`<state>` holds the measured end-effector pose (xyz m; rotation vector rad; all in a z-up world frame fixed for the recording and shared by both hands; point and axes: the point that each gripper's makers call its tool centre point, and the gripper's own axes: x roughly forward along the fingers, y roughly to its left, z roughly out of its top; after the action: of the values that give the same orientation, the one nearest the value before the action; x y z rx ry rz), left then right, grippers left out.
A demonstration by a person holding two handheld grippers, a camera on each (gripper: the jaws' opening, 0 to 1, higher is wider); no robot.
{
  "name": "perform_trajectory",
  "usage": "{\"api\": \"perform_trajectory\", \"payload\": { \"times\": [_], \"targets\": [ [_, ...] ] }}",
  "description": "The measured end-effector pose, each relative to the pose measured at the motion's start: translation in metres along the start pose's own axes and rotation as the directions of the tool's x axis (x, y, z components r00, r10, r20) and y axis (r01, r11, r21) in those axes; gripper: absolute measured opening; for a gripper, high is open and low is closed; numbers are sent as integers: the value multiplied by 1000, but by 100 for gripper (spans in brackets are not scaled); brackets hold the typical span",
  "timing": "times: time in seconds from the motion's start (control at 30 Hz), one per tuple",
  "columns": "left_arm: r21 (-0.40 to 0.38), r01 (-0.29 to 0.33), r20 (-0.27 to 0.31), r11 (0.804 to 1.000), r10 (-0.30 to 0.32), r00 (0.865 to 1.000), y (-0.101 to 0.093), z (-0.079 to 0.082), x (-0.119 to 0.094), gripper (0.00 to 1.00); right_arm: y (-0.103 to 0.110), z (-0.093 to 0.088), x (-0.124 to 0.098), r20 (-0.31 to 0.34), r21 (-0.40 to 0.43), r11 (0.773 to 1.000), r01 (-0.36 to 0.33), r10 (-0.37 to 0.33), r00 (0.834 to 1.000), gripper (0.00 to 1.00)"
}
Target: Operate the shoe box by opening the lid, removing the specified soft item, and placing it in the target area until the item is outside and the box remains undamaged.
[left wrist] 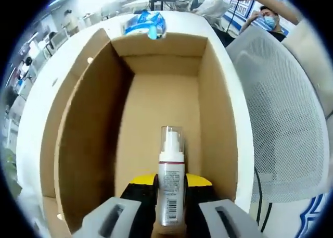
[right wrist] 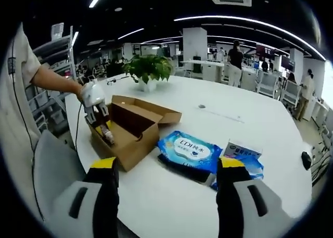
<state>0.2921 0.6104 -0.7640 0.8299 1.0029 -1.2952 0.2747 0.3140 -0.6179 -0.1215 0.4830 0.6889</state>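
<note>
The right gripper (right wrist: pixel 166 188) hangs above the white table (right wrist: pixel 208 118), its jaws spread wide and holding nothing. Ahead, an open cardboard box (right wrist: pixel 132 126) sits beside a blue wipes pack (right wrist: pixel 190 150). The left gripper (right wrist: pixel 101 126), held by a person's hand (right wrist: pixel 92 95), grips a small bottle (right wrist: pixel 107 135) over the box.

Only thing I can actually read is "EDI" on the white oval label of the blue wipes pack (right wrist: pixel 191 150) (there are characters next to it, too small). The spray bottle (left wrist: pixel 171 188) label has print, but it's unreadable.
</note>
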Motion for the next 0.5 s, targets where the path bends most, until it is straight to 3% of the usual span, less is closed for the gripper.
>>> {"api": "perform_trajectory", "payload": {
  "times": [0.27,0.5],
  "targets": [
    [-57,-57,116,997,63,991,8,29,-17,18,12,11,6,55,14,1000,-17,16,998,64],
    [-126,-91,240,988,120,963,11,56,-38,18,26,16,13,83,18,999,-44,42,996,58]
  ]
}}
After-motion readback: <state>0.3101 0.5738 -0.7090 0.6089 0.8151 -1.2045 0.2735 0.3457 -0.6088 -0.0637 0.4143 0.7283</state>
